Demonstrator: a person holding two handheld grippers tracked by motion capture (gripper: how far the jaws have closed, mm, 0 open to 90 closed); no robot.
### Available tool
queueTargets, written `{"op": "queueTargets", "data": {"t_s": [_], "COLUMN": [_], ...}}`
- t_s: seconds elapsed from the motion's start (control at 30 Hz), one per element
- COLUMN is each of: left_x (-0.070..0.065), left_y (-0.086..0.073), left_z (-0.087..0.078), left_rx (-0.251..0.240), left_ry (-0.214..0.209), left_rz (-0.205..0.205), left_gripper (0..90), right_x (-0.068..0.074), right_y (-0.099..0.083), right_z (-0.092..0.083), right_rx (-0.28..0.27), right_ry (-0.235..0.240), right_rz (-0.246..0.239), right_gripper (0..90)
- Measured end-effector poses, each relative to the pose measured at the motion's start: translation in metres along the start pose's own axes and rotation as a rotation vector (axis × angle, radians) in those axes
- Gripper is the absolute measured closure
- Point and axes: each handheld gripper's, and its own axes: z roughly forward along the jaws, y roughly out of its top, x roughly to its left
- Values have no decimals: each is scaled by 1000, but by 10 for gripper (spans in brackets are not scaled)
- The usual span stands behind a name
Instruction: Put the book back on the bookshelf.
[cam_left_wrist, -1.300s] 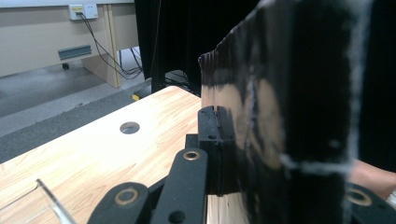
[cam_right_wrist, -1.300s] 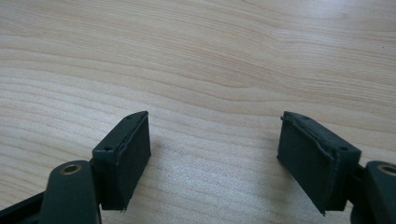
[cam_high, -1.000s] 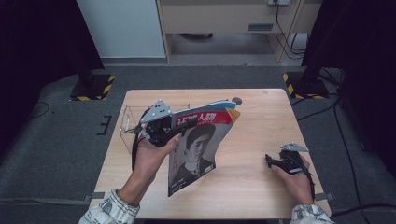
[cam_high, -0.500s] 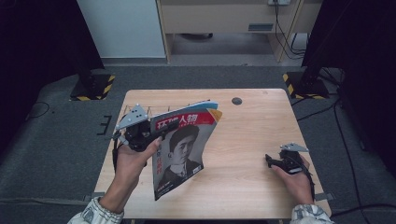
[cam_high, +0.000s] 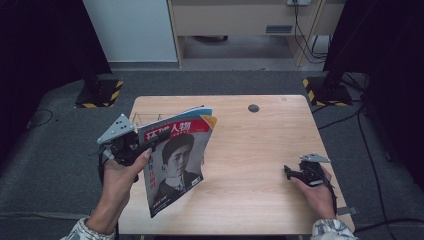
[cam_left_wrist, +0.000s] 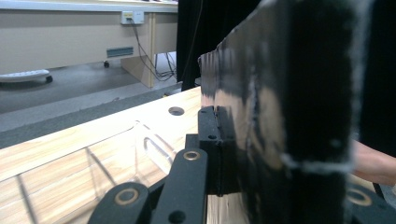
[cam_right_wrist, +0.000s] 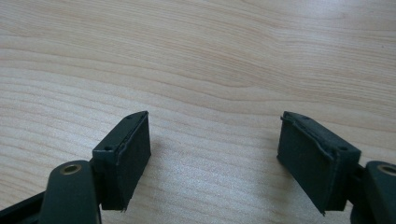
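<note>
A: The right gripper (cam_high: 289, 171) rests low on the table (cam_high: 260, 150), its jaws apart with nothing between them.

B: And the magazine (cam_high: 175, 160)?

A: Thin, light and floppy. The left gripper (cam_high: 146, 148) pinches its top edge, above the table's left side; a grip near the spine sags less. It has slid left since before, towards the clear rack (cam_left_wrist: 116, 154).

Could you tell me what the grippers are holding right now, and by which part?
The left gripper is shut on the magazine, pinching its upper left edge. The right gripper is open and holds nothing.
</note>
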Motion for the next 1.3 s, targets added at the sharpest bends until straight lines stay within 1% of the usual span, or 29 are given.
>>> {"op": "queueTargets", "data": {"t_s": [0.1,0.37,0.87,1.07,1.3], "left_x": [4,10,23,26,29], "left_y": [-1,-4,-11,-11,-13], "left_z": [-6,-14,-35,-44,-53], "left_rx": [0,2,-15,-13,-21], "left_ry": [18,33,66,86,93], "left_rz": [3,-3,-24,-19,-21], "left_gripper": [870,870,870,870,870], "right_x": [0,0,0,0,0], "right_y": [0,0,0,0,0], "right_z": [0,0,0,0,0], "right_rx": [0,0,1,1,1], "right_ry": [0,0,0,0,0], "right_rz": [0,0,-1,-1,0], "right_gripper": [254,254,253,253,253]}}
